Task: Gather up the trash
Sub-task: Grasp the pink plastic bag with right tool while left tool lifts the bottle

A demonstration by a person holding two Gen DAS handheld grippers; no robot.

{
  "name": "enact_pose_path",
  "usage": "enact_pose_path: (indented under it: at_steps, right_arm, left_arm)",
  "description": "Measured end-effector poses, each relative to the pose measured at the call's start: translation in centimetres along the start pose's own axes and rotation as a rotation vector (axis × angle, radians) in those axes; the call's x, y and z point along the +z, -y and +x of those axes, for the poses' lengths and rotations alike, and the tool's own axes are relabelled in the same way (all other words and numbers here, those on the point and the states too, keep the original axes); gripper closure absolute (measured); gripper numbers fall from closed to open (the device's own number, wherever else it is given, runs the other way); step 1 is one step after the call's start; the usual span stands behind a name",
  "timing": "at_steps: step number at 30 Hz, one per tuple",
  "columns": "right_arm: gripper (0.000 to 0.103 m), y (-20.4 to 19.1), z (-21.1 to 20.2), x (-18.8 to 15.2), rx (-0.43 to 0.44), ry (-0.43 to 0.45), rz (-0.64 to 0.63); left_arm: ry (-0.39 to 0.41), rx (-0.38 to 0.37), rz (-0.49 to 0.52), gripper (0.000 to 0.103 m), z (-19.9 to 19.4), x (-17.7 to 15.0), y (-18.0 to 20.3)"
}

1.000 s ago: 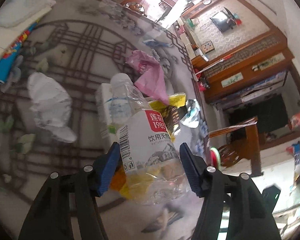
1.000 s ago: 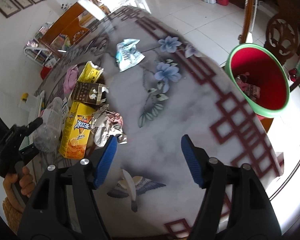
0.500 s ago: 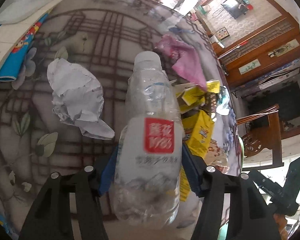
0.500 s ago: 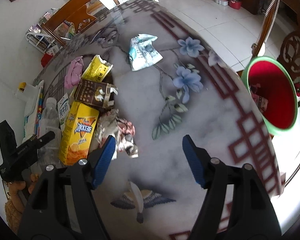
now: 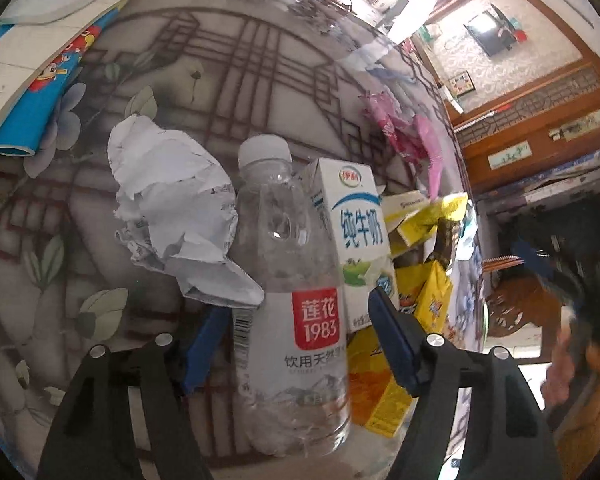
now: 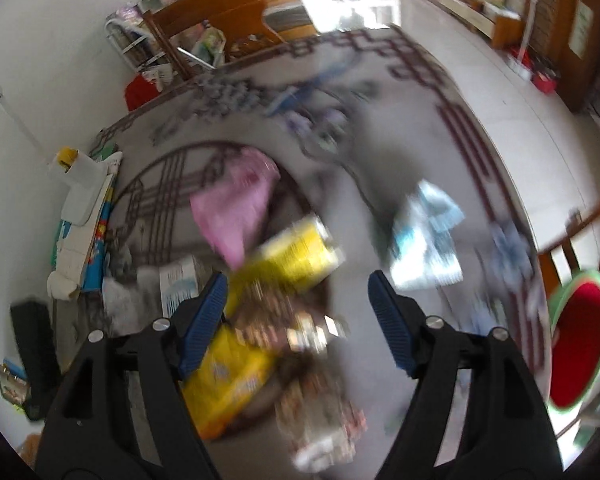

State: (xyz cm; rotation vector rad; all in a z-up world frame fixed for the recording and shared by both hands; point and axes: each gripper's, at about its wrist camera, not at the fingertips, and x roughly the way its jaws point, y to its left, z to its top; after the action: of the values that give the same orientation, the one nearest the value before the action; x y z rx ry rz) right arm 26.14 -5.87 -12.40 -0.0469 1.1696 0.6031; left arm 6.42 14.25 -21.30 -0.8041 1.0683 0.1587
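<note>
In the left wrist view a clear plastic bottle (image 5: 296,312) with a red label and white cap stands upright on the patterned table between the open jaws of my left gripper (image 5: 296,340); the pads stand apart from it. A white milk carton (image 5: 356,224) stands just right of the bottle, and crumpled white paper (image 5: 176,208) lies to its left. The right wrist view is blurred: my right gripper (image 6: 298,320) is open and empty above yellow wrappers (image 6: 296,256), a yellow chip box (image 6: 224,384) and a pink bag (image 6: 236,208).
A red bin with a green rim (image 6: 576,344) stands off the table's right edge. A blue-white wrapper (image 6: 428,240) lies right of the pile. Books and a blue booklet (image 5: 40,80) lie at the table's left. Yellow packets (image 5: 428,280) lie behind the carton.
My left gripper has set the bottle upright on the table and opened off it. My right gripper has swung fast over the trash pile, toward the yellow wrappers.
</note>
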Motion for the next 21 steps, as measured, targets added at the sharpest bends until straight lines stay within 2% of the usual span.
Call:
enact_pose_path:
  at_steps: [5,14,15,16,18,21]
  right_arm:
    - [0.032,-1.5,5.0,3.9,0.068,-0.085,0.038]
    - [0.033,-3.1,11.0,5.2,0.058,-0.185,0.022]
    - [0.043,-3.2,11.4,5.0,0.062,-0.203,0.020]
    - [0.058,-3.1,11.6,5.0,0.070,-0.212,0.022]
    - [0.061,-3.2,11.1,4.6,0.091,-0.205,0.017]
    - [0.070,-3.5,9.5,4.2,0.093,-0.165,-0.014]
  left_arm:
    - [0.013,0.013,0.028,0.035,0.4,0.5,0.6]
    - [0.002,0.009,-0.029,0.036,1.3,0.7,-0.5]
    - [0.003,0.009,-0.027,0.036,1.4,0.6,-0.5]
    - [0.004,0.011,-0.023,0.037,1.4,0.6,-0.5]
    - [0.005,0.012,-0.017,0.046,1.4,0.6,-0.3]
    - [0.006,0.009,-0.015,0.048,1.3,0.5,-0.4]
